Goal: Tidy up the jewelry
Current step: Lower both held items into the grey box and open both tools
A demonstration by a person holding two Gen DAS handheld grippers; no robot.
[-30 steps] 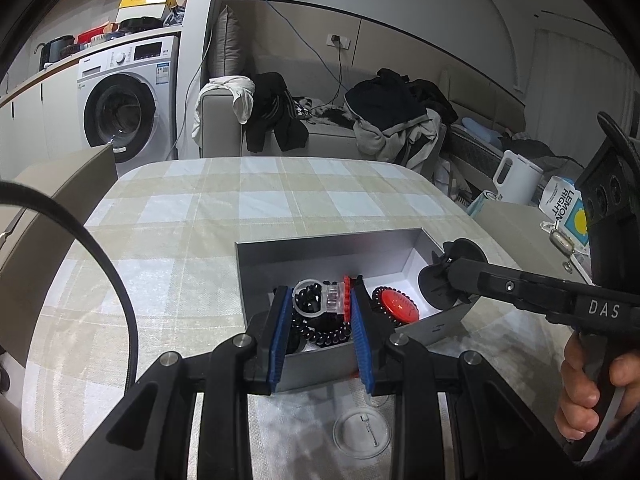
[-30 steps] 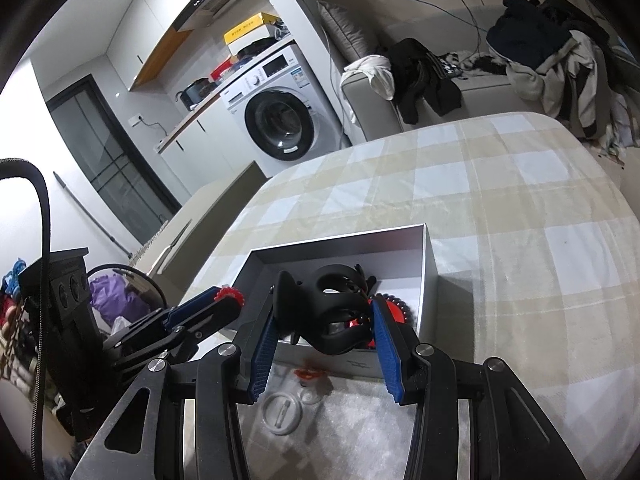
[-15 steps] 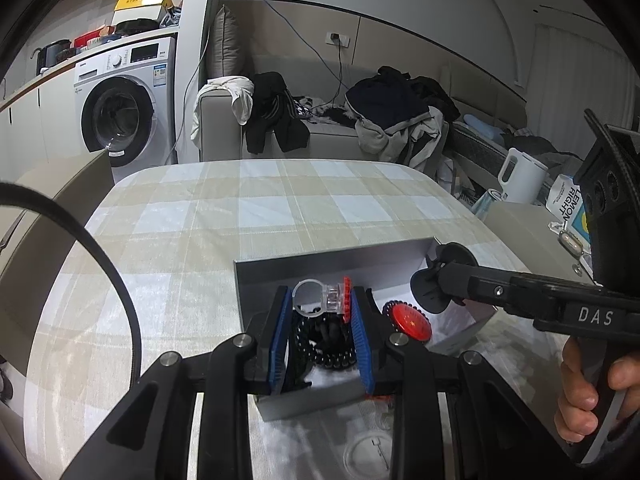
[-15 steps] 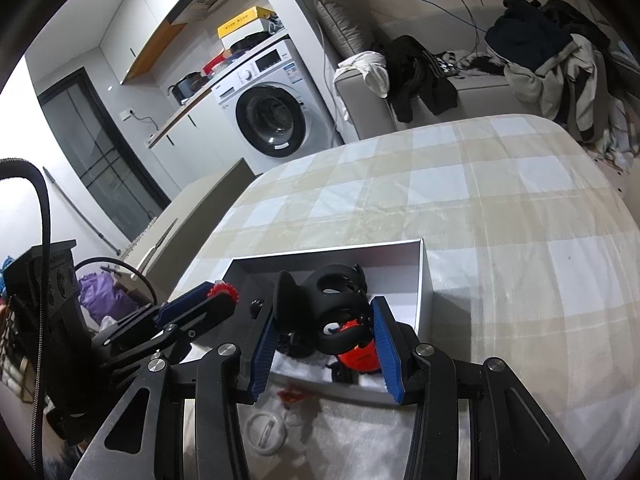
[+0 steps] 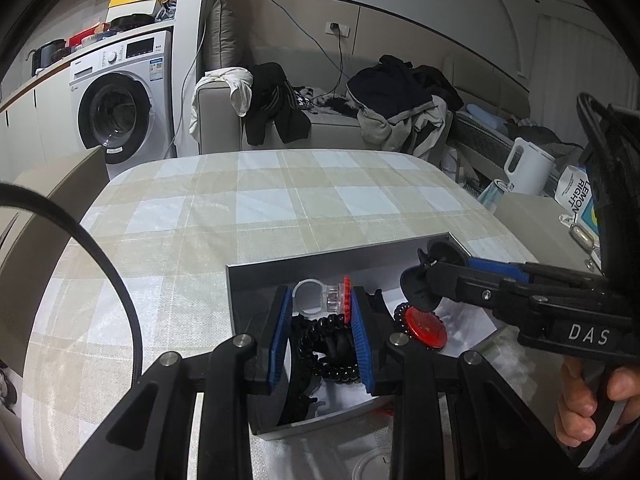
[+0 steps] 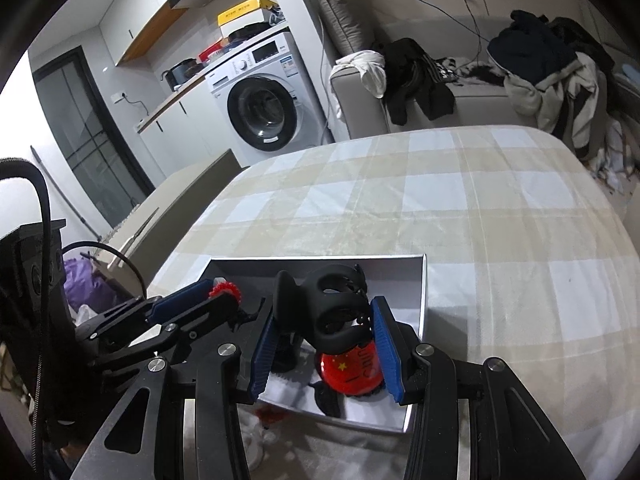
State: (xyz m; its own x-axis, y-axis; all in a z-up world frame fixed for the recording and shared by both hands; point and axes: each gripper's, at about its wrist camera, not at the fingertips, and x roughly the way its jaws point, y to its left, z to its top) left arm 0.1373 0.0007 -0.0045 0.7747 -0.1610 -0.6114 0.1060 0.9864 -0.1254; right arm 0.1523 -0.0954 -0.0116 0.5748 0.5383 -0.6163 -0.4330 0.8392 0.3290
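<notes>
A grey open box [image 5: 320,270] sits on the checked tablecloth; it also shows in the right wrist view [image 6: 423,296]. My left gripper [image 5: 322,316] is shut on a clear clip with a red toothed disc [image 5: 324,294] and holds it over the box. My right gripper [image 6: 324,344] is shut on a black claw hair clip [image 6: 332,308] over the box's right part; the clip also shows in the left wrist view [image 5: 420,290]. In the box lie a black bead bracelet [image 5: 328,344] and a red round badge [image 5: 426,326].
A clear round lid [image 5: 372,466] lies on the cloth just in front of the box. The table [image 6: 480,208] stretches away beyond the box. A sofa with clothes [image 5: 380,108] and a washing machine [image 5: 120,104] stand behind it.
Both grippers have moved forward and lower over the box with their clips still held. The box looks nearer and larger in both views.
</notes>
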